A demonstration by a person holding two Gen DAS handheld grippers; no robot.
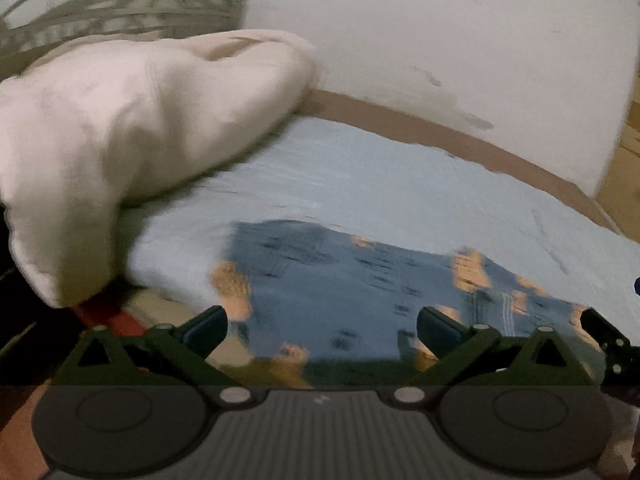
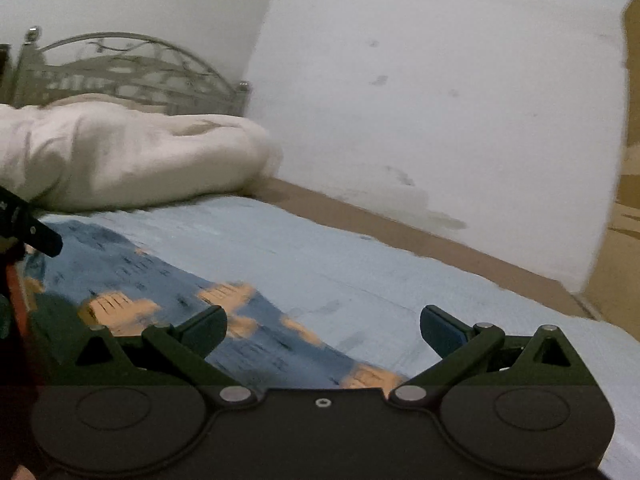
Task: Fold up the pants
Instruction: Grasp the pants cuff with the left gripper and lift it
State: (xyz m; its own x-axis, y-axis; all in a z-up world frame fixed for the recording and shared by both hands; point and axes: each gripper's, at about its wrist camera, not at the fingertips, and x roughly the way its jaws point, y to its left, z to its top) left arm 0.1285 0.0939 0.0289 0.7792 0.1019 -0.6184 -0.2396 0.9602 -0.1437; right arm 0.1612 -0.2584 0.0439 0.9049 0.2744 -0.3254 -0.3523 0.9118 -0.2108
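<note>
Blue pants [image 1: 340,284] with orange patches and dark marks lie flat on the light blue bed sheet [image 1: 360,176]. My left gripper [image 1: 322,330] is open and empty, hovering just above the near edge of the pants. In the right wrist view the pants [image 2: 160,280] spread from the left to the bottom middle. My right gripper [image 2: 323,330] is open and empty, over the right end of the pants and the bare sheet [image 2: 360,264]. The left gripper's finger [image 2: 40,236] pokes in at the left edge. Both views are blurred.
A bulky white duvet [image 1: 132,132] is heaped at the head of the bed, left of the pants. A metal headboard [image 2: 132,68] stands behind it. A white wall [image 1: 440,40] runs along the far side, beyond a brown strip [image 1: 420,128] of bed edge.
</note>
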